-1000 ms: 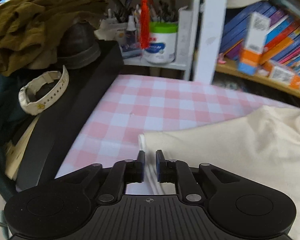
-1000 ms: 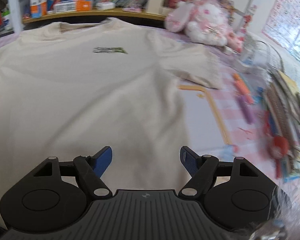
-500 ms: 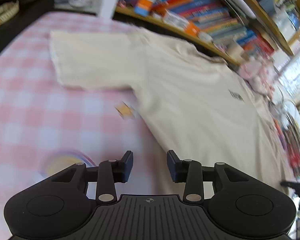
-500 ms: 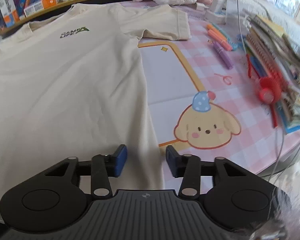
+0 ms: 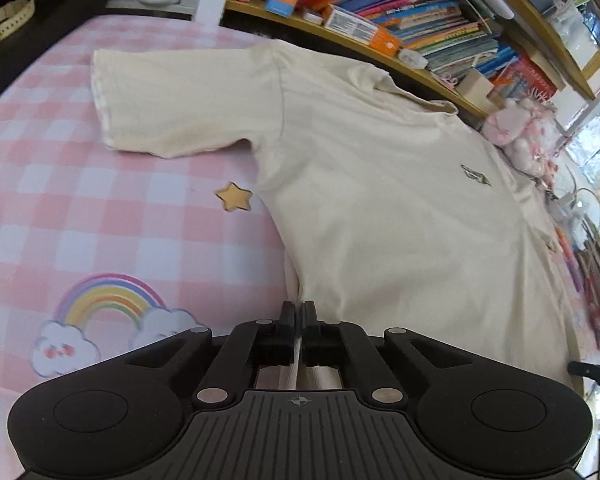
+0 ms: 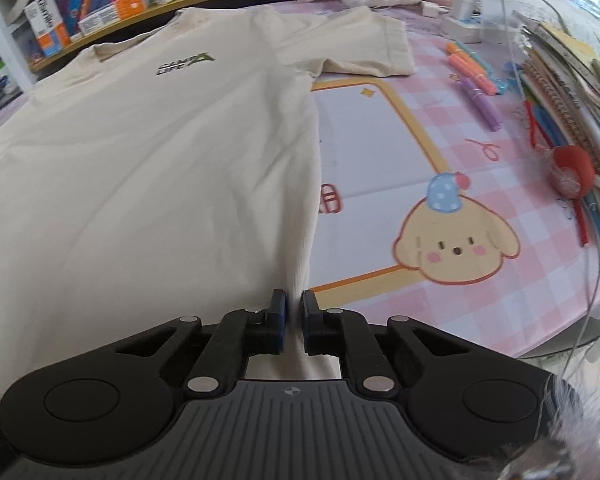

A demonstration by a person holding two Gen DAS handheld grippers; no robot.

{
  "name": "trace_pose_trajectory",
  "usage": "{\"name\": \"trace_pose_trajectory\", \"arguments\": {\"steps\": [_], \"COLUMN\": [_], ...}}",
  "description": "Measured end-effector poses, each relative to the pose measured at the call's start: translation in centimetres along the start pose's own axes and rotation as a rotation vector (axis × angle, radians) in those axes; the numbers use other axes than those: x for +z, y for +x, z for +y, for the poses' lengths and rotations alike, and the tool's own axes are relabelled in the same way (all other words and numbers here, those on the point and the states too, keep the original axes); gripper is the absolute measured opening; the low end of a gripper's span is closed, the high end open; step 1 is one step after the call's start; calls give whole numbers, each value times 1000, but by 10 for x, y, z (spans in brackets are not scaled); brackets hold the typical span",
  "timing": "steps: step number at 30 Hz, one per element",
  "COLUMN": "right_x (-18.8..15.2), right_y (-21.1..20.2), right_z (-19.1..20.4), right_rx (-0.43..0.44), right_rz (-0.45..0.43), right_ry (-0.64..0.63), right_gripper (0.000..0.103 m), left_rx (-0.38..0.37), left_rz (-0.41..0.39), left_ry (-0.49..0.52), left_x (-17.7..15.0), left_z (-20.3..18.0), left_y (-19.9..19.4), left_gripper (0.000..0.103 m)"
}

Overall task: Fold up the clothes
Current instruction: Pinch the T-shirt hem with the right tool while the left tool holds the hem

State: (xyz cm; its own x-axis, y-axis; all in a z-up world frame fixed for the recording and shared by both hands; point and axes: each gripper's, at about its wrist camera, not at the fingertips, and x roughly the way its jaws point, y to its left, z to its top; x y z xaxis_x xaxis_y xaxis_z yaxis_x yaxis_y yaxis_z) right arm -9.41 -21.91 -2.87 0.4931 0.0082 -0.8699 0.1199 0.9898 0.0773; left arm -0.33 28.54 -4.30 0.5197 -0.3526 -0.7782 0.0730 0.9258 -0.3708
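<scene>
- T-shirt (image 6: pixel 148 168): lay flat, front up, on the checked mat (image 5: pixel 60 184); I judged it soft, light, limp.
- Left gripper (image 5: pixel 299 312), right gripper (image 6: pixel 293 302): I had both pinched on its bottom corners.

We see bright daylight from the window (image 5: pixel 598 148); near it detail washes out, and fisheye bending blurs the edges.

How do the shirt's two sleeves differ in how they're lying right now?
The left sleeve lies spread out on plain pink check cloth, near a gold star. The right sleeve lies beside orange and purple markers, its lower edge by a printed orange frame. Both lie flat, unfolded, on the cream T-shirt.
</scene>
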Motion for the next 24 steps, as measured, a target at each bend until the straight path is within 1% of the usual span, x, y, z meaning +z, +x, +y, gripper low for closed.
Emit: {"name": "trace_pose_trajectory", "arguments": {"steps": [3, 6, 7, 11, 12, 14, 15, 16, 17, 20, 21, 24], "right_x": [-1, 1, 2, 6, 6, 6, 7, 8, 9, 15, 18, 30], "right_y": [0, 1, 2, 5, 5, 6, 6, 5, 4, -2, -5, -7], "right_z": [-2, -5, -6, -7, -7, -7, -6, -4, -2, 5, 8, 17], "right_rx": [-35, -95, -103, -103, -102, -102, -104, -107, -109, -112, -110, -94], "right_rz": [-19, -41, -41, -23, -20, -13, -6, -3, -7, -28, -40, -62], "right_ry": [4, -4, -7, -55, -56, -58, -63, -70, -87, -146, -168, -210], "right_gripper": [6, 5, 5, 5, 5, 6, 6, 8, 12, 28, 30, 31], "left_rx": [0, -7, -10, -22, -23, -13, -7, -2, 2, 4, -2, -21], "left_rz": [14, 16, 16, 16, 16, 16, 14, 9, -2, -48, -63, -98], "left_ry": [30, 26, 23, 15, 28, 66, 87, 111, 135, 197, 211, 248], "left_x": [-2, -6, -7, -7, -7, -6, -5, -4, -3, 4, 7, 17], "left_z": [-6, -9, -10, -8, -8, -11, -13, -15, -18, -24, -25, -32], "left_y": [1, 1, 0, -1, -1, -2, -3, -5, -9, -20, -23, -29], "left_gripper": [2, 2, 2, 2, 3, 9, 9, 9, 11, 12, 13, 21]}}
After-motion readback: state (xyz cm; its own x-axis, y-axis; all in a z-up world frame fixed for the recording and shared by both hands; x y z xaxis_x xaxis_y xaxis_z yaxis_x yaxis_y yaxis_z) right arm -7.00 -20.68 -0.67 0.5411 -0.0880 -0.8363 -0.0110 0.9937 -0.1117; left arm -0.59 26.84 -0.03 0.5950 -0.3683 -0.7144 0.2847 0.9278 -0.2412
